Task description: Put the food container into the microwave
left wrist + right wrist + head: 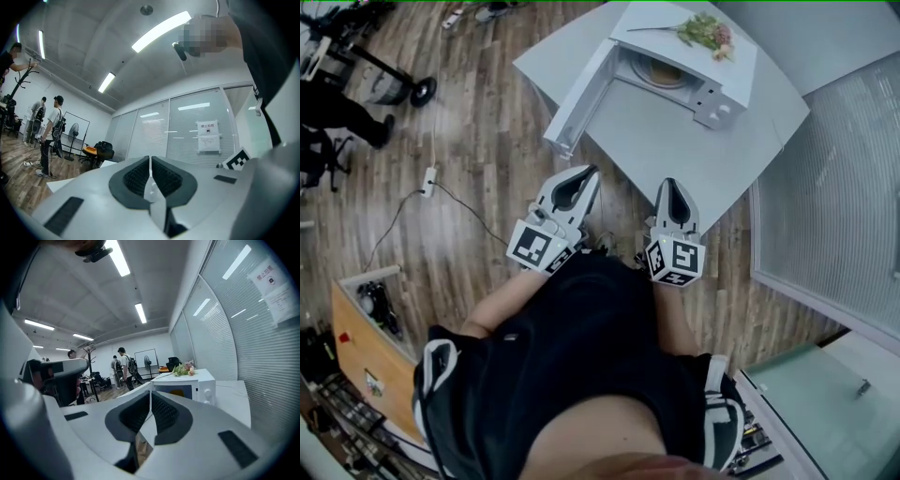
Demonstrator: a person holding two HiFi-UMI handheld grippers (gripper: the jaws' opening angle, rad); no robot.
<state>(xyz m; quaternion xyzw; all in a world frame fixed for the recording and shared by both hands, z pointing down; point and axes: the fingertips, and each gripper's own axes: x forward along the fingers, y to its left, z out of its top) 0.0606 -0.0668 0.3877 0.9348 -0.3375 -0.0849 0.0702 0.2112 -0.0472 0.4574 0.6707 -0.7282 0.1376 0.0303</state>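
The white microwave (712,80) stands at the far side of the white table (675,150), its door (578,92) swung open to the left. Inside the cavity sits a round tan food container (661,70); it shows as an orange patch (177,392) in the right gripper view. My left gripper (589,172) and right gripper (673,184) are held close to my body at the table's near edge, well short of the microwave. Both are shut with nothing between the jaws, the left gripper (150,160) pointing up at a glass wall and the right gripper (150,393) pointing at the microwave (194,383).
A bunch of flowers (705,31) lies on top of the microwave. A glass partition with blinds (834,178) runs along the right. A power strip with cable (428,180) lies on the wood floor at left, and a wooden cabinet (366,347) stands at lower left. People (123,363) stand far back.
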